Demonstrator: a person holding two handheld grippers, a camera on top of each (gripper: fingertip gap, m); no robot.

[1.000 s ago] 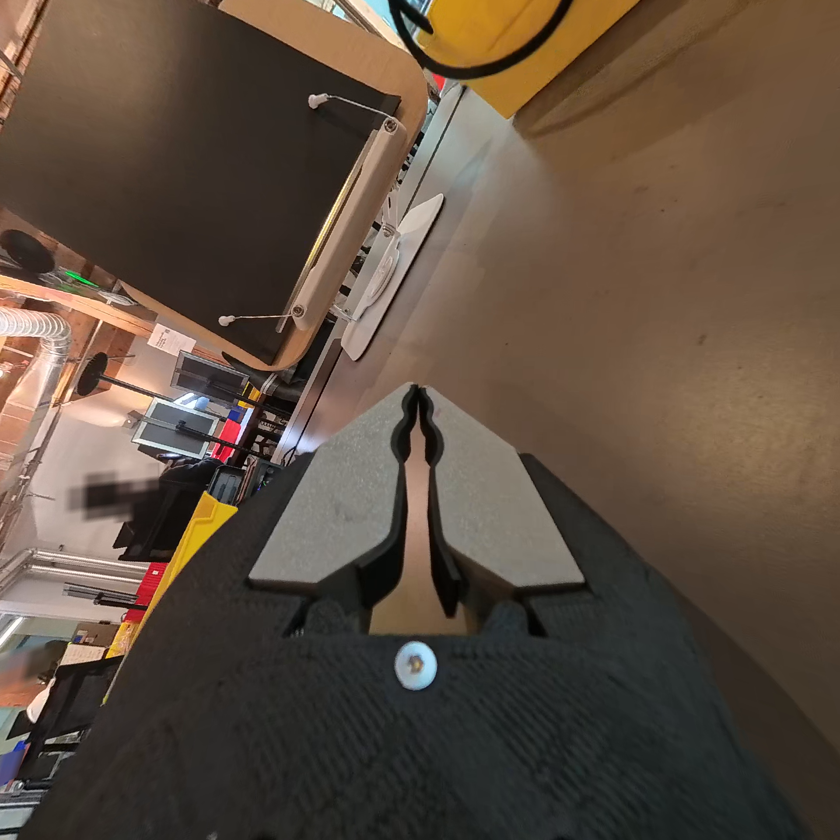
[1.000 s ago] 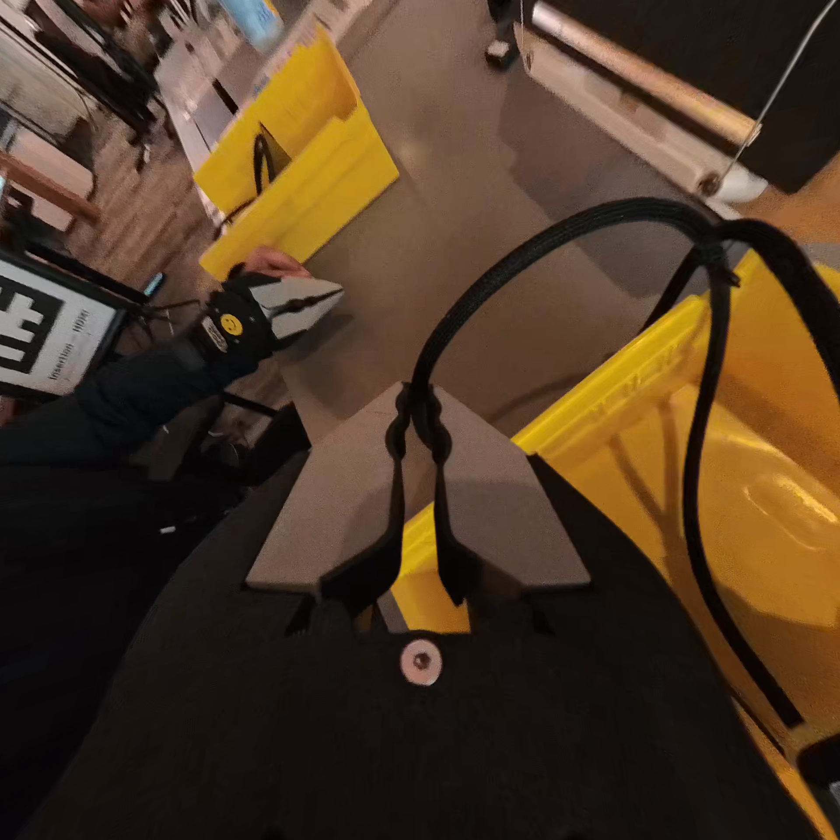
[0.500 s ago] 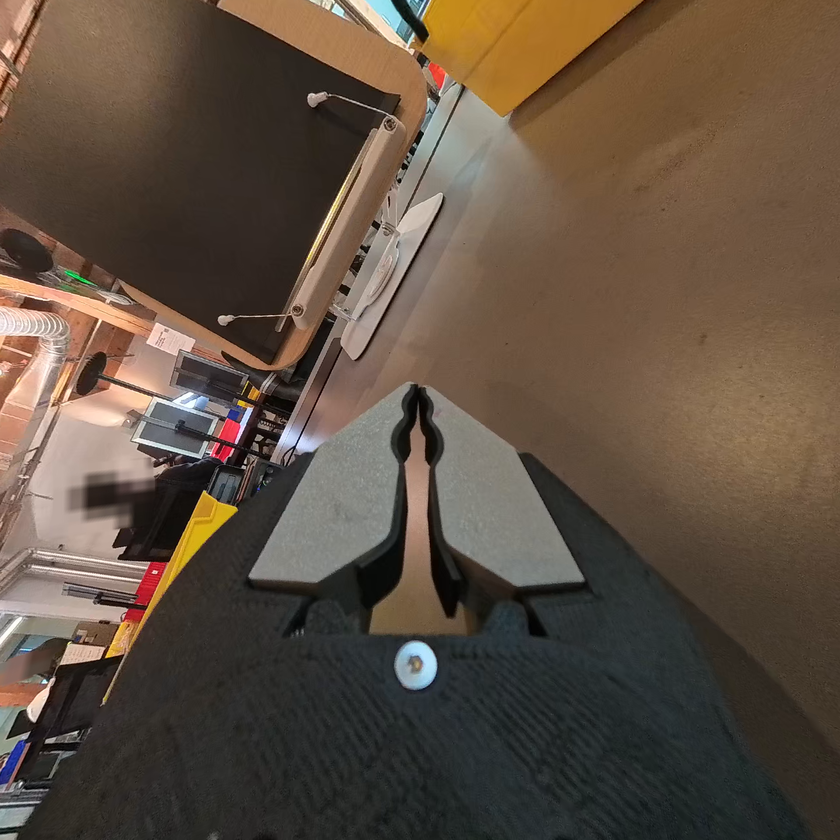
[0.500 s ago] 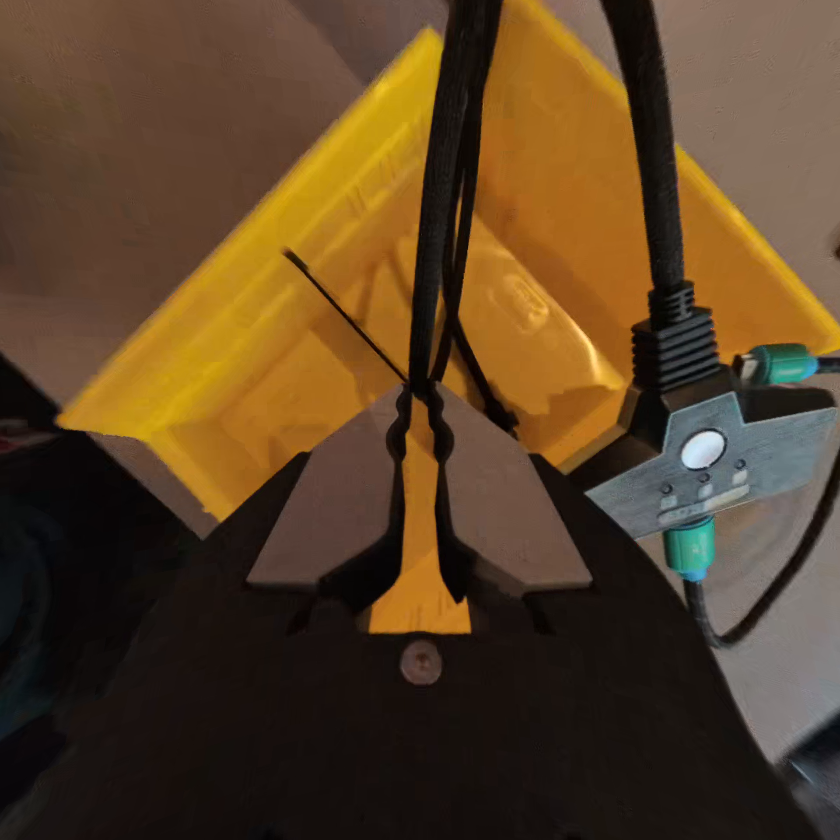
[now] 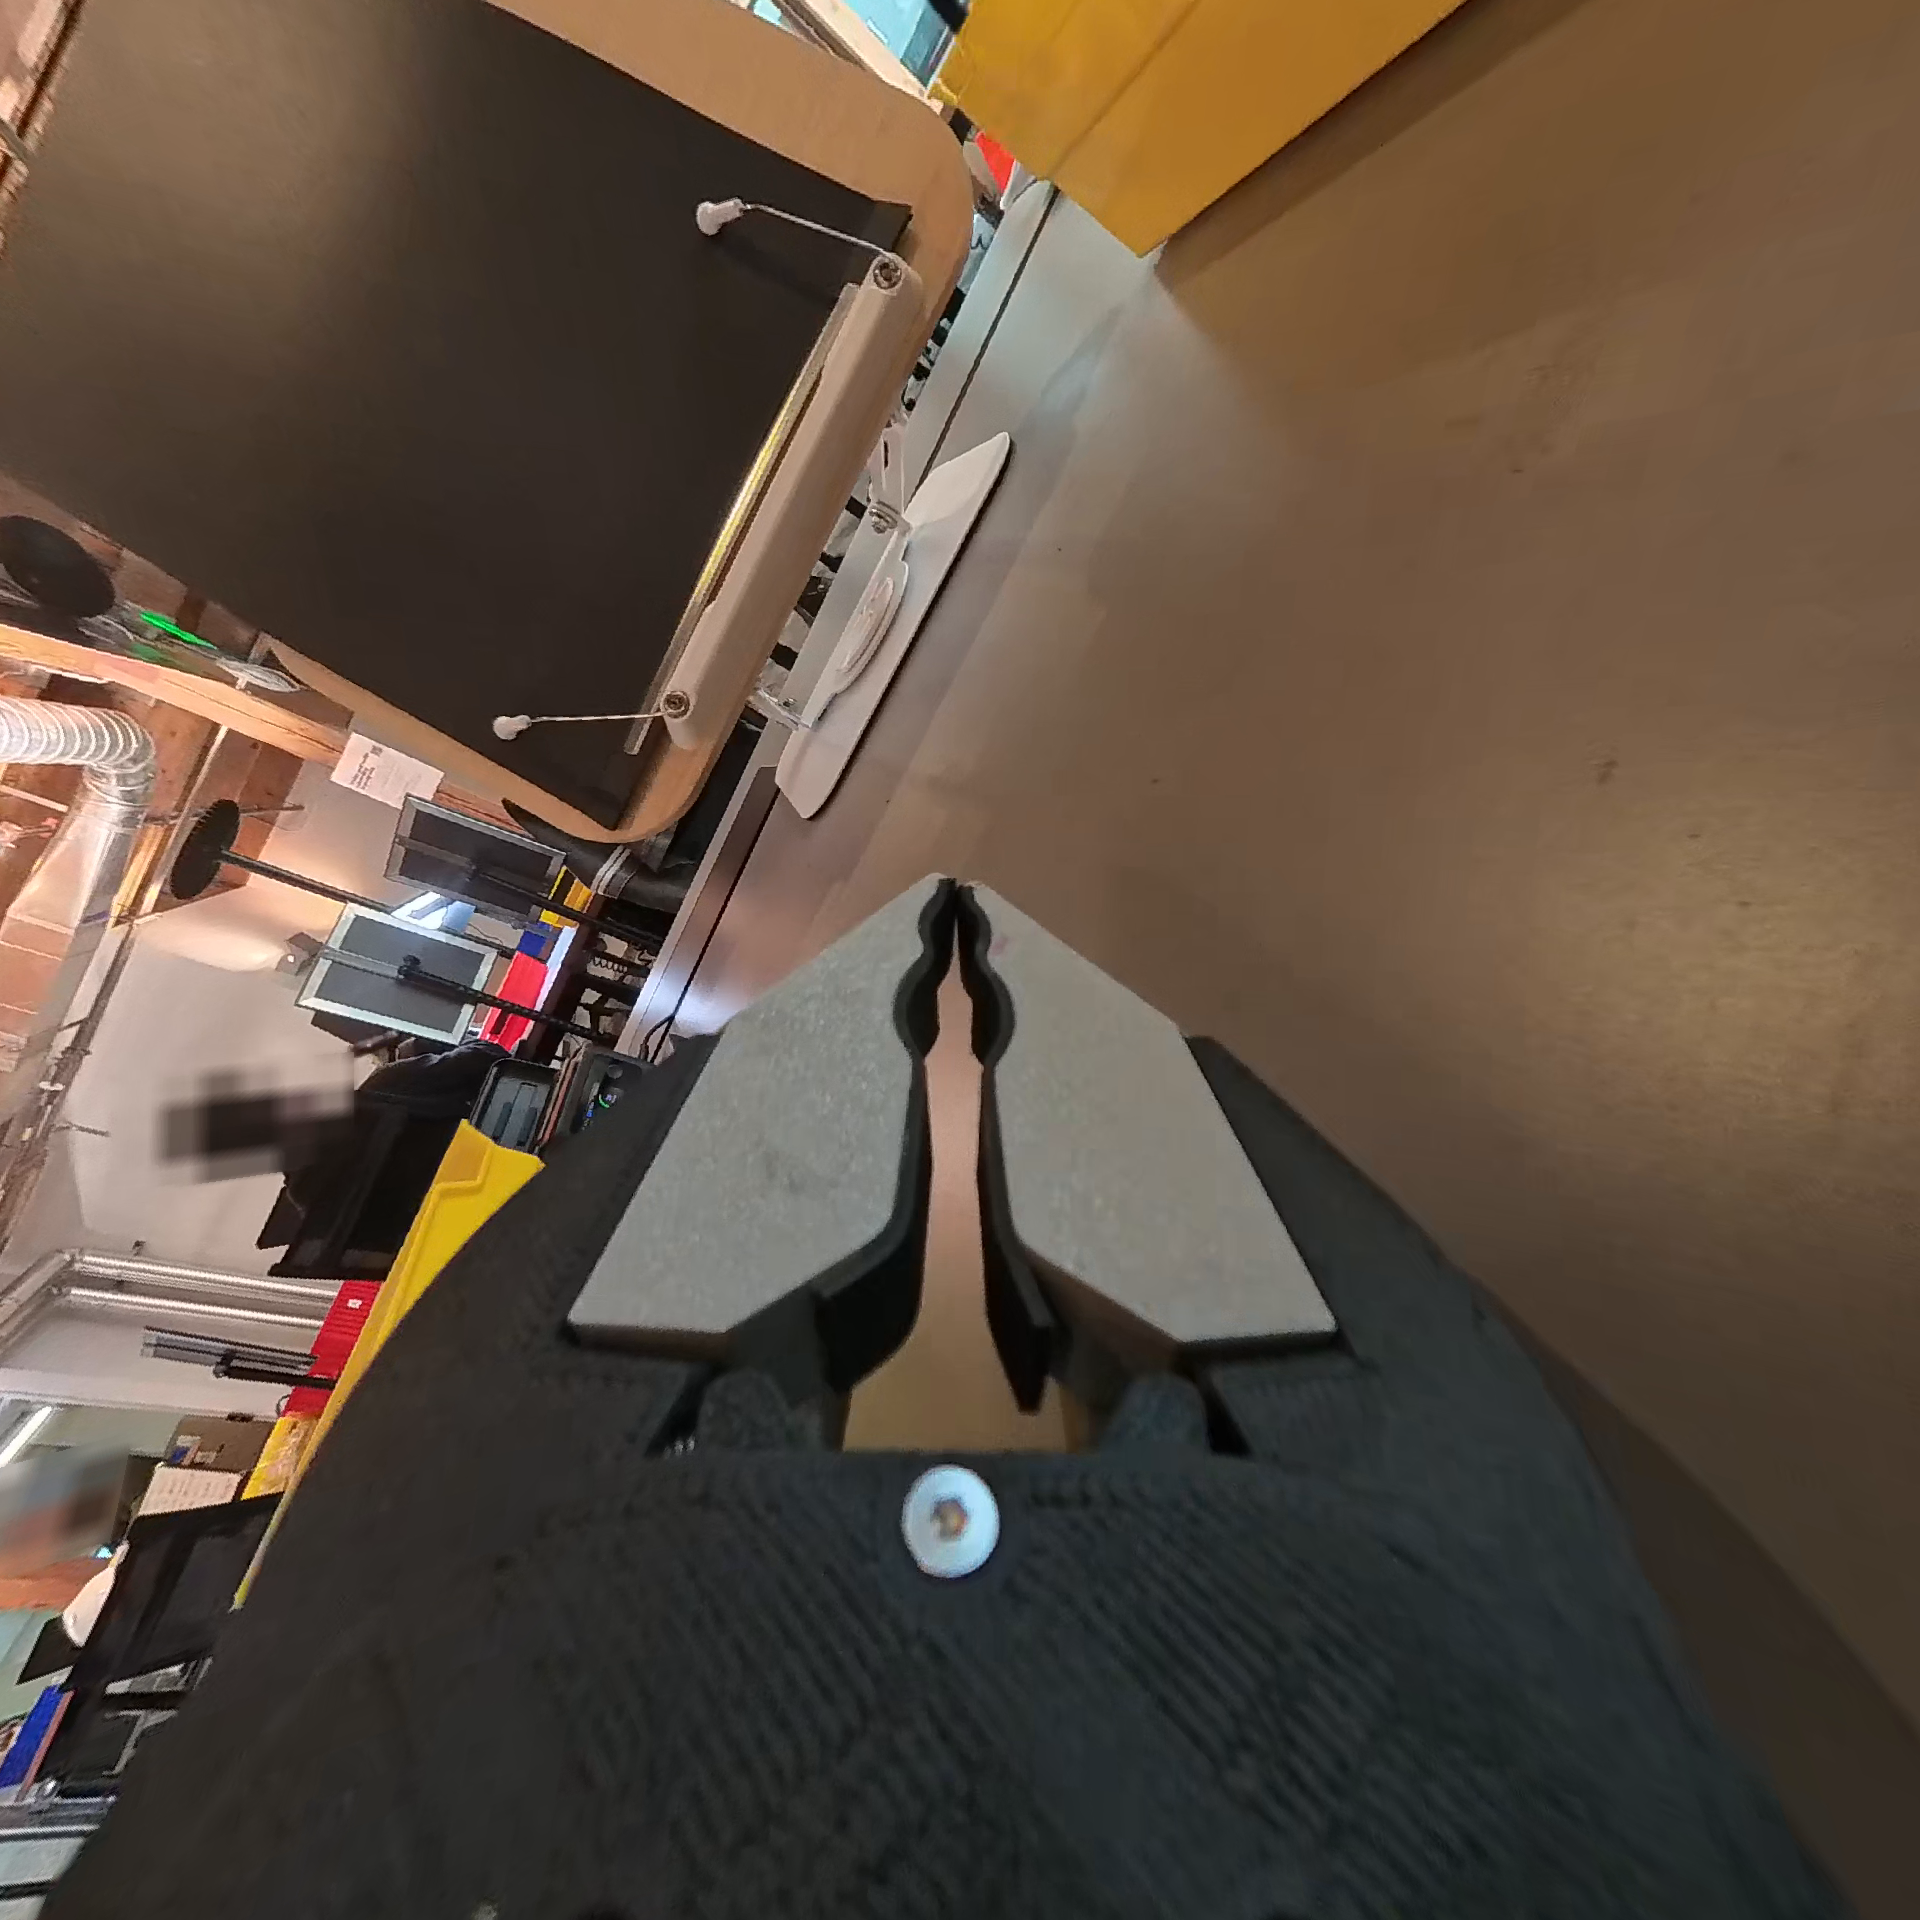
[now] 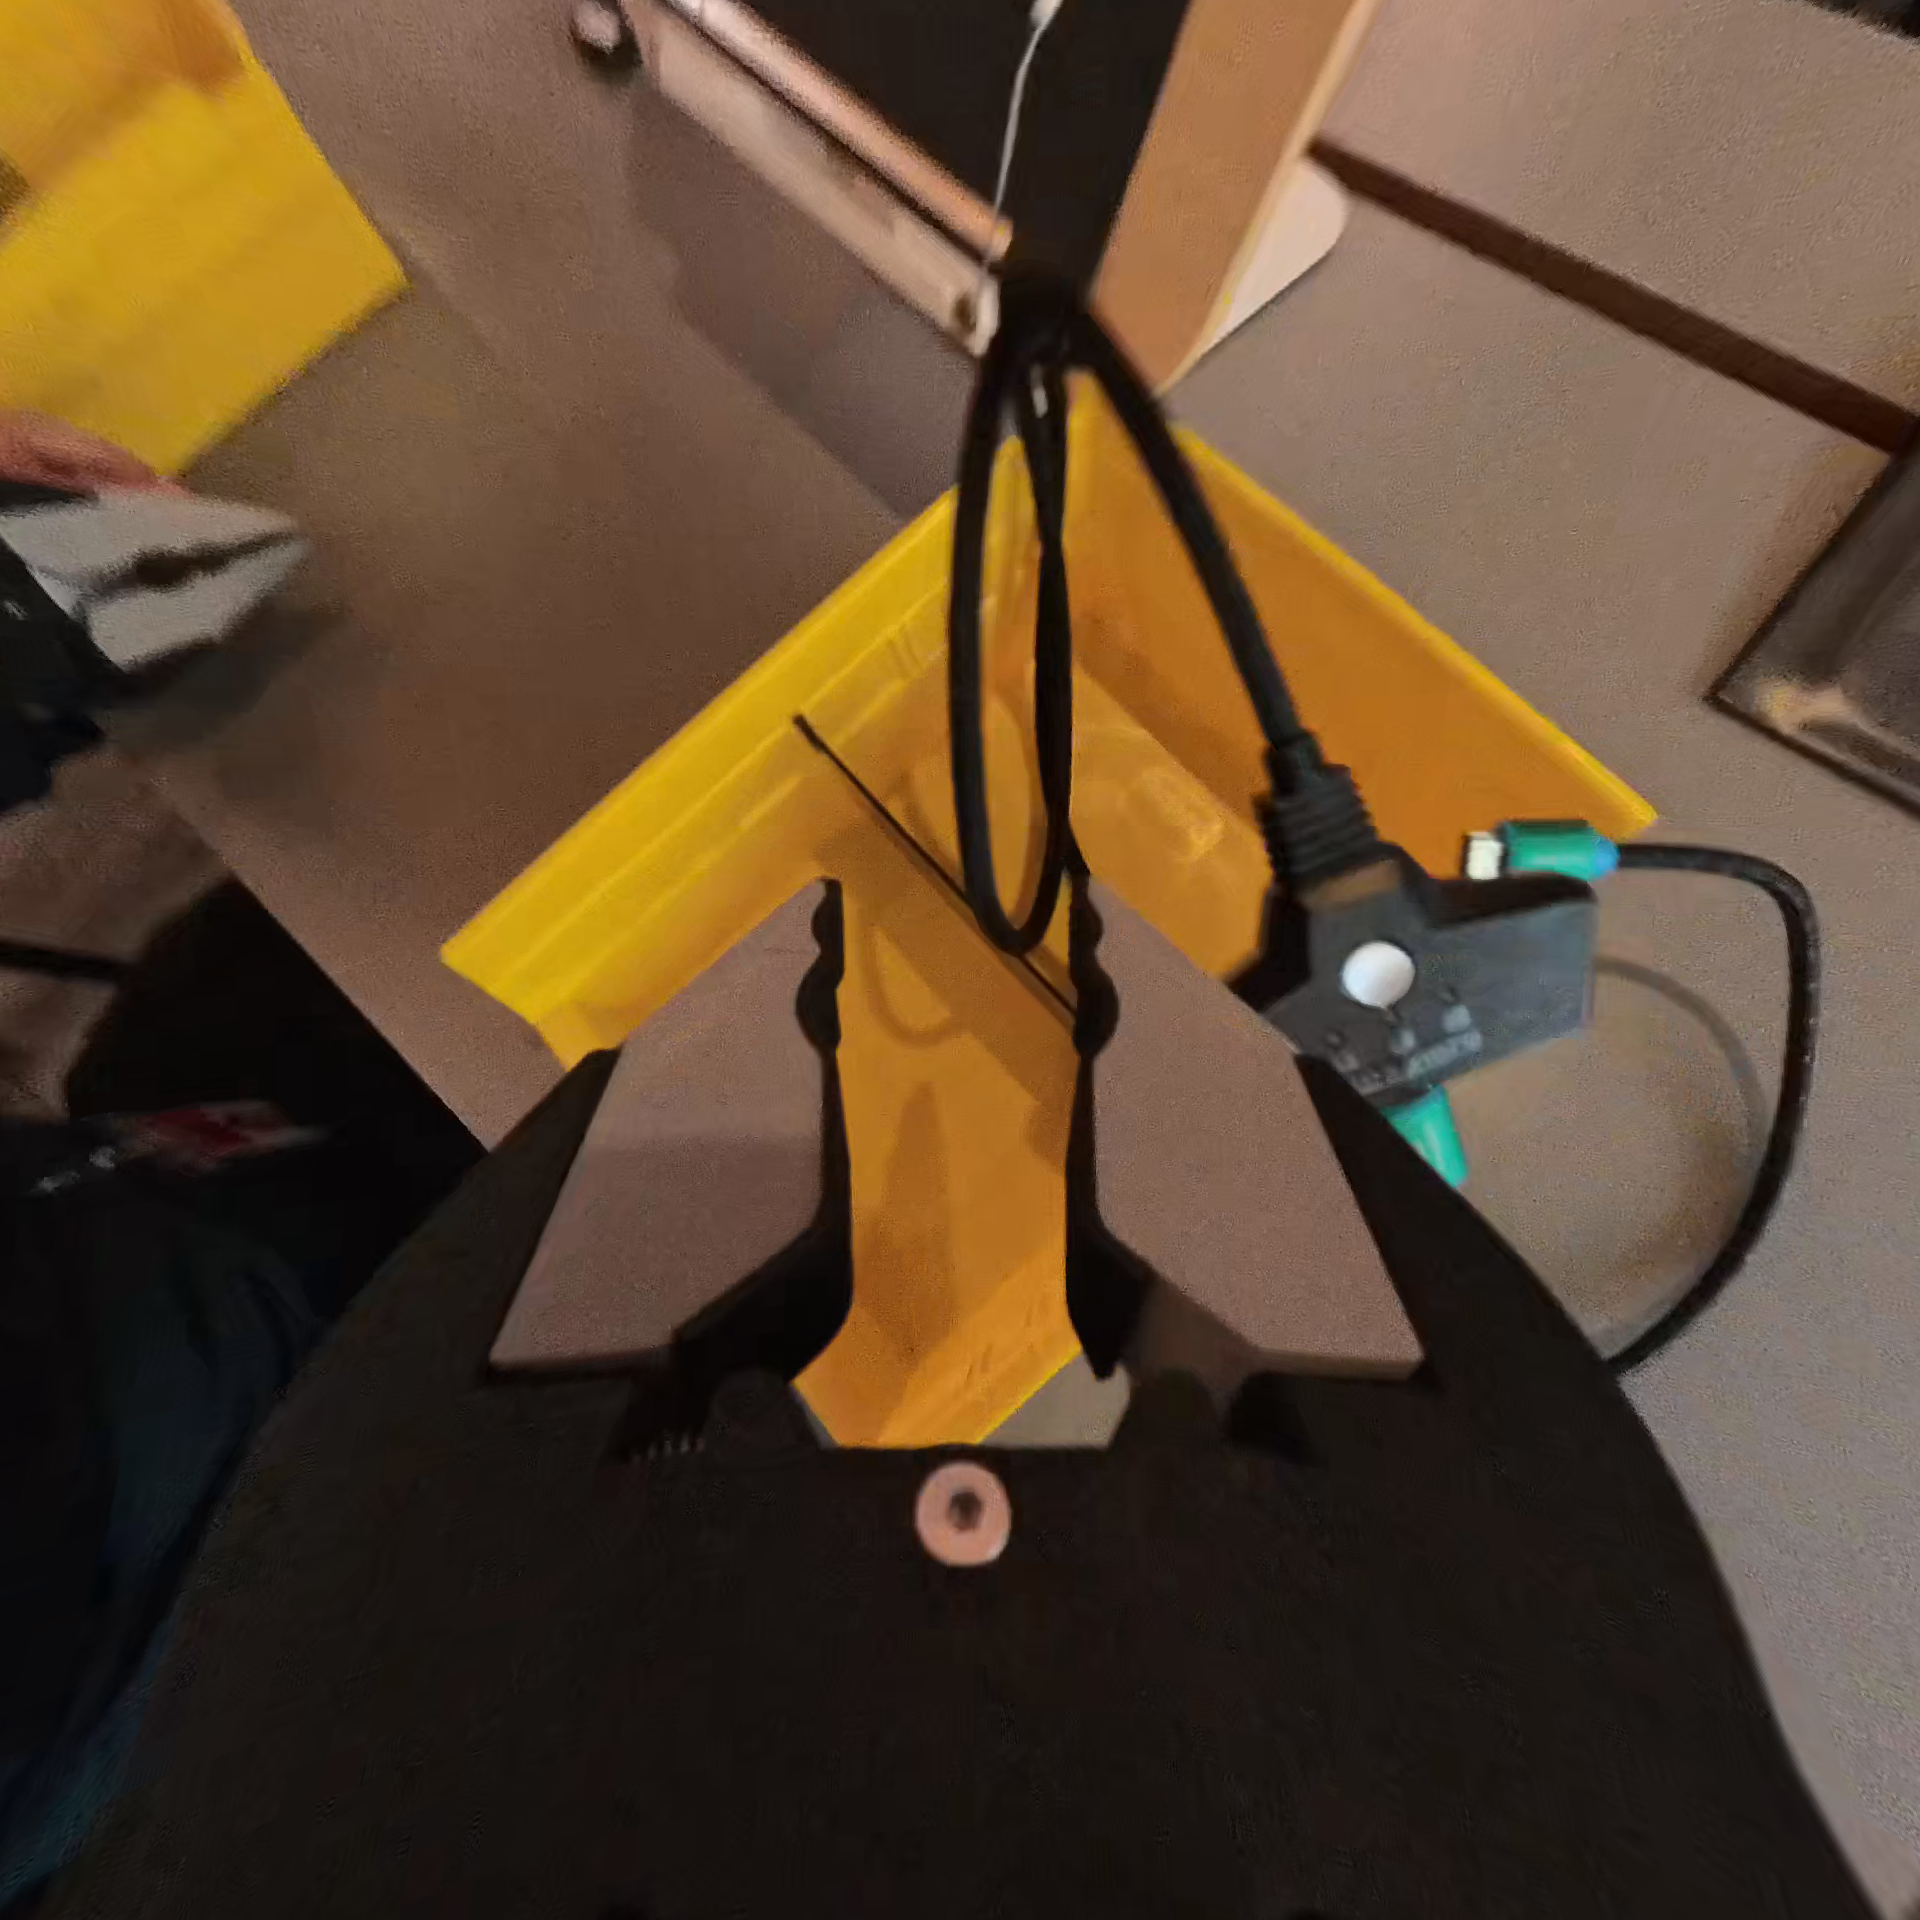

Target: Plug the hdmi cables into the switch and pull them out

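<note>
In the right wrist view my right gripper is open and empty above a yellow bin. A black cable loop hangs just ahead of the fingertips, nearer the right finger, not gripped. A thick black cable runs to the grey switch with a white button, at the bin's right. Green plugs sit at its top and bottom. My left gripper is shut and empty over the brown table. It also shows blurred at the far left of the right wrist view.
A second yellow bin stands at the far left, also in the left wrist view. A black board in a wooden frame stands on a white base at the table's back. A metal-framed object lies at the right. Left tips to right tips: about 40 cm.
My right gripper has opened and let go of the black cable loop it was shut on. Its view has swung over the bin. My left gripper has stayed still.
</note>
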